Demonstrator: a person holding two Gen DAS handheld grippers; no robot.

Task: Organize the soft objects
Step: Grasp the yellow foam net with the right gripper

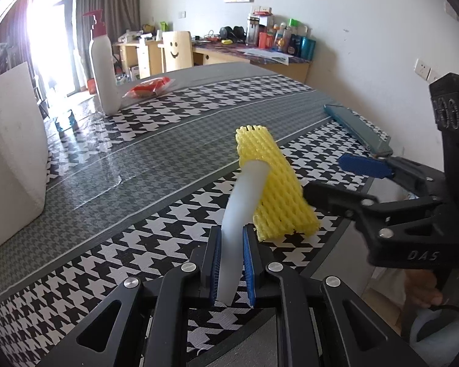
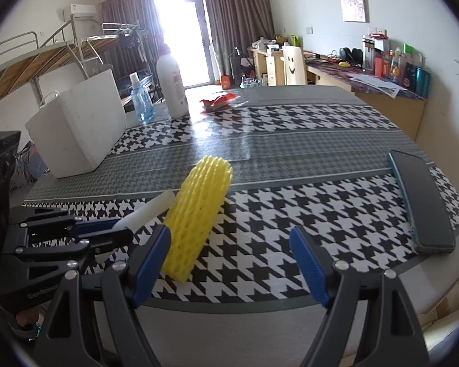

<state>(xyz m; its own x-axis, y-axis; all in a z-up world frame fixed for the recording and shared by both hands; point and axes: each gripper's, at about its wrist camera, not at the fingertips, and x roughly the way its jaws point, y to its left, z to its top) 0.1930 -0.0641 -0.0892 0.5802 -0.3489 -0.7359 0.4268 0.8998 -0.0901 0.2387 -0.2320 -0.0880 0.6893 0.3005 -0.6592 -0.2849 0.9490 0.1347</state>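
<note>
The left gripper [image 1: 232, 263], with its black linkage arms and blue ribbed pads, is clamping a white, slightly translucent foam strip [image 1: 244, 202] between nearly closed fingers; the pads are pressing on the strip's near end while its far end is rising and leaning against a yellow foam mesh sleeve [image 1: 274, 183]. That yellow netted tube is lying on the black-and-white houndstooth tablecloth [image 1: 156, 214], near the table's near edge, just to the right of the strip. In the right wrist view, the right gripper [image 2: 231, 266] is standing wide open with nothing between its blue fingers [image 2: 309, 266]; the yellow sleeve is lying just beyond its left finger, partly hidden by it, so whether they touch cannot be told. Farther off on the left, a white foam box [image 2: 76, 128] is sitting on the cloth, with a small clear blue spray bottle [image 2: 140, 98] and a tall white pump bottle [image 2: 173, 85] behind it. A red-and-clear plastic packet [image 2: 217, 101] is lying near the far edge, and a dark flat phone in a teal case [image 2: 422, 198] is resting at the right.
</note>
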